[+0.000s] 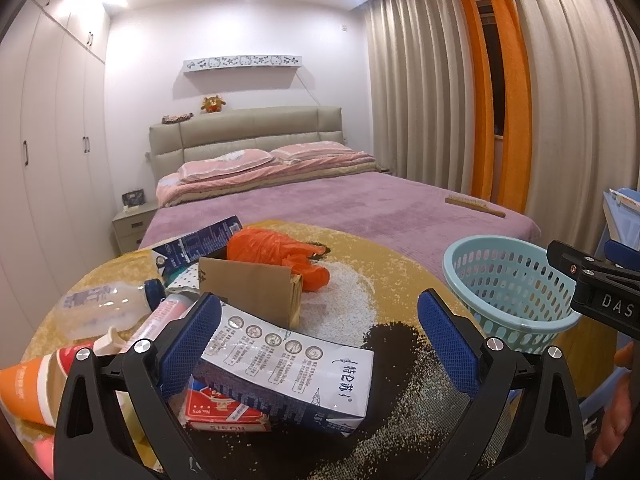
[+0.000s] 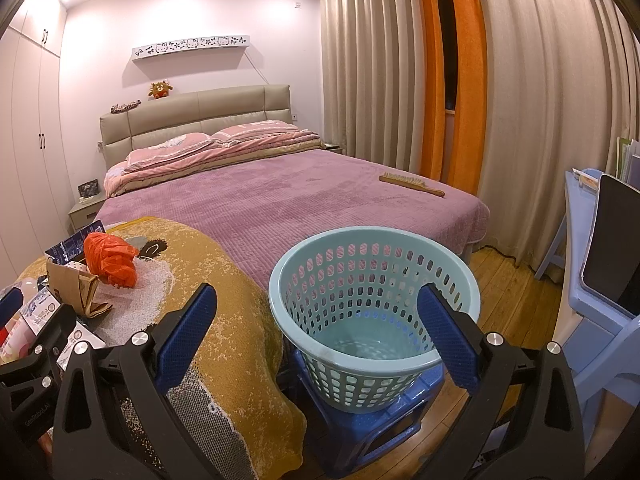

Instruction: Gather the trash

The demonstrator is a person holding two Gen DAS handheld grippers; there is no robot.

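My left gripper (image 1: 320,300) is open low over a table under a yellow-gold cloth (image 1: 400,264). A flattened blue and white milk carton (image 1: 288,368) lies between its fingers, with its left end against the left pad (image 1: 188,344). Beyond the carton lie a folded brown cardboard piece (image 1: 248,292), an orange plastic bag (image 1: 276,256), a clear plastic bottle (image 1: 104,312) and a red card box (image 1: 220,408). My right gripper (image 2: 318,290) is open and holds nothing, hovering just before a light blue basket (image 2: 360,264). No trash shows inside the basket.
The basket stands on a blue plastic stool (image 2: 360,432) off the table's right edge. An orange and white cup (image 1: 28,384) lies at the far left. A bed with a purple cover (image 2: 280,200) is behind, and a blue chair (image 2: 592,312) is to the right.
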